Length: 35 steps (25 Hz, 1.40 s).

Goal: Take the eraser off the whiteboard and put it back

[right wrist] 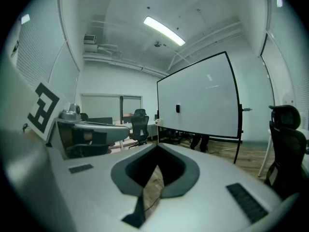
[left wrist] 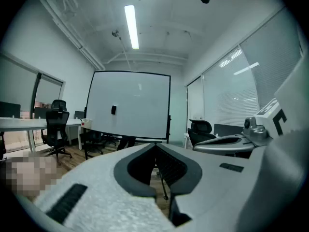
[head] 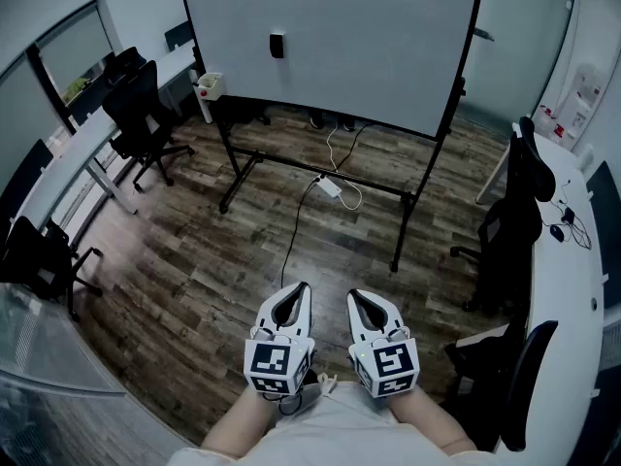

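Note:
A small black eraser (head: 277, 45) clings to the big free-standing whiteboard (head: 388, 47), far ahead across the wooden floor. It shows as a dark spot, the eraser (left wrist: 113, 110), left of the board's middle in the left gripper view, and as the eraser (right wrist: 177, 108) in the right gripper view. Both grippers are held side by side close to the person's body, pointing toward the board. The left gripper (head: 303, 289) is shut and empty. The right gripper (head: 353, 297) has its tips together with nothing between them.
The whiteboard stands on a black frame (head: 320, 171) with feet on the floor. A white power strip and cable (head: 330, 184) lie beneath it. Black office chairs (head: 146, 124) and a desk (head: 68, 153) are at left; another chair (head: 509, 231) and a desk (head: 572, 289) at right.

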Motion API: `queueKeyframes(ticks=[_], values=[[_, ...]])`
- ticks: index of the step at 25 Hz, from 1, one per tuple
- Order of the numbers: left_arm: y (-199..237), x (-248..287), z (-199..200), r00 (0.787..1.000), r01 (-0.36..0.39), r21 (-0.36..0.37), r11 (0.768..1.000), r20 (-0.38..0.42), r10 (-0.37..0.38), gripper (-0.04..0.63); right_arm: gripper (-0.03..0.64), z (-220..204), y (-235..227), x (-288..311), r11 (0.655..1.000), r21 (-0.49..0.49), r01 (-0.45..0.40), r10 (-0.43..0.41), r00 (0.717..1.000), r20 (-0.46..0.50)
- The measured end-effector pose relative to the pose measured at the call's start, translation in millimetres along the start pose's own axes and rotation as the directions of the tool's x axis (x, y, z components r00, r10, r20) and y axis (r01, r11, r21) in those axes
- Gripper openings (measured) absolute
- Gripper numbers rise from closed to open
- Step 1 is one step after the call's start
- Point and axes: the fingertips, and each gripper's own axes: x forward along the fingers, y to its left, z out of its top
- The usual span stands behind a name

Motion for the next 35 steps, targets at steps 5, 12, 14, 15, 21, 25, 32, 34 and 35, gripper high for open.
queueKeyframes(ticks=[5,12,14,15,21,25,32,34,35], values=[[-0.9,-2.4,-3.1,1.000,-0.004,-0.014,1.000,-0.001,0.004,0.017,0.026,-3.2,0.6,-2.1,1.000,0.006,0.003,-0.003,1.000,-0.004],[-11.7,-5.1,-11.5,1.000,0.019,-0.023,1.000,-0.013,-0.020,0.017,0.028,-5.4,-9.2,-12.8,0.995,0.085,0.049,-0.052,0.998,0.032],[-13.3,-5.8,-13.9,1.000,0.023,-0.028,0.999,-0.017,-0.024,0.017,0.028,-6.6,-9.4,-14.0,0.995,0.086,0.051,-0.054,0.998,0.031],[-13.5,-7.0,-15.3,1.000,0.021,-0.031,0.999,-0.017,-0.022,0.017,0.028,-8.7,-9.3,-14.0,0.995,0.088,0.052,-0.054,0.998,0.026],[-4.7,-4.8,-15.8,0.999,0.023,-0.041,0.999,-0.021,-0.024,0.017,0.028,-13.0,-5.4,1.3,0.992,0.123,0.028,-0.029,1.000,0.006],[11.2,9.4,-9.3,0.999,0.042,-0.050,0.998,-0.008,-0.043,0.017,0.028,-9.4,-1.0,28.8,0.993,0.119,0.010,-0.010,1.000,0.000],[72.0,64.0,-6.1,0.998,0.053,-0.061,0.997,-0.016,-0.054,0.017,0.028,-7.5,-8.2,107.6,0.993,0.115,0.016,-0.011,0.999,-0.043],[97.8,83.2,-5.5,0.998,0.058,-0.073,0.996,-0.018,-0.059,0.017,0.028,-4.6,-9.6,138.7,0.994,0.106,0.021,-0.015,0.998,-0.055],[112.2,93.4,-5.2,0.998,0.060,-0.082,0.995,-0.020,-0.062,0.018,0.028,-2.0,-10.1,155.6,0.995,0.101,0.023,-0.017,0.998,-0.059]])
